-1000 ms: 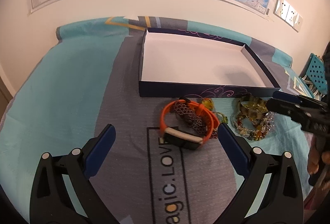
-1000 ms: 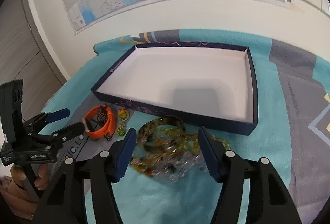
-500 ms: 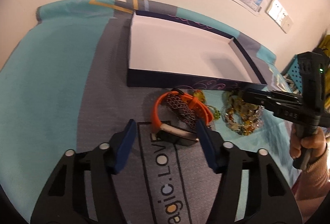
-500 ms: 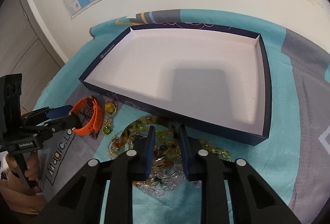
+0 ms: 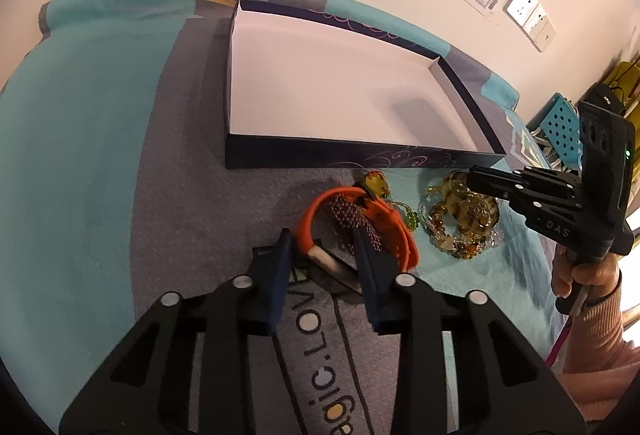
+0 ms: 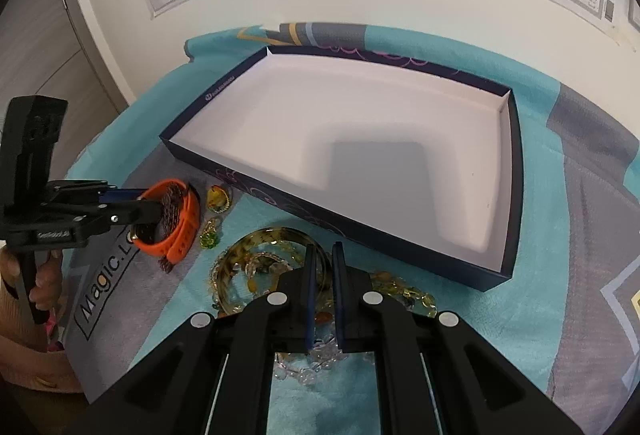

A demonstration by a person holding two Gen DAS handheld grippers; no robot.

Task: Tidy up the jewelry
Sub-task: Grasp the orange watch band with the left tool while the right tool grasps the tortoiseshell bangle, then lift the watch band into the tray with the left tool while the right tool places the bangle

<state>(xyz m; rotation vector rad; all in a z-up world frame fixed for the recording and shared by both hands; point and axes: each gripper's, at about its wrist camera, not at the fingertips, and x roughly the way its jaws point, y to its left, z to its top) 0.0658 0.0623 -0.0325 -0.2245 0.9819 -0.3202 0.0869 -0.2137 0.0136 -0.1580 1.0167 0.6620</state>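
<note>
In front of the shallow dark box (image 6: 508, 171) with the white inside, a small hoard of jewelry lies on the teal and grey blanket (image 5: 80, 155). The box itself holds nothing. Just before its near wall sits the orange band (image 5: 394, 225), looped around a dark beaded strap (image 5: 352, 215). The left gripper (image 5: 324, 263) has its blue pads on either side of the band's pale end and dark clasp; its jaws have just been closing, and the pads look pressed against the band. A yellow-green pendant (image 6: 218, 198) lies between the band and the box wall, and a smaller green charm (image 6: 209, 238) lies just beside the band, farther from the box. Further along the same wall, towards the box's right corner, a mottled amber bangle (image 6: 236, 255) rests tangled with clear and yellow beads (image 6: 404, 291). The right gripper (image 6: 322, 271) stands over that heap, its jaws drawn almost together on the bangle's rim, the gold edge running through the narrow gap. A hand (image 5: 588, 271) in a pink sleeve holds its handle.
</note>
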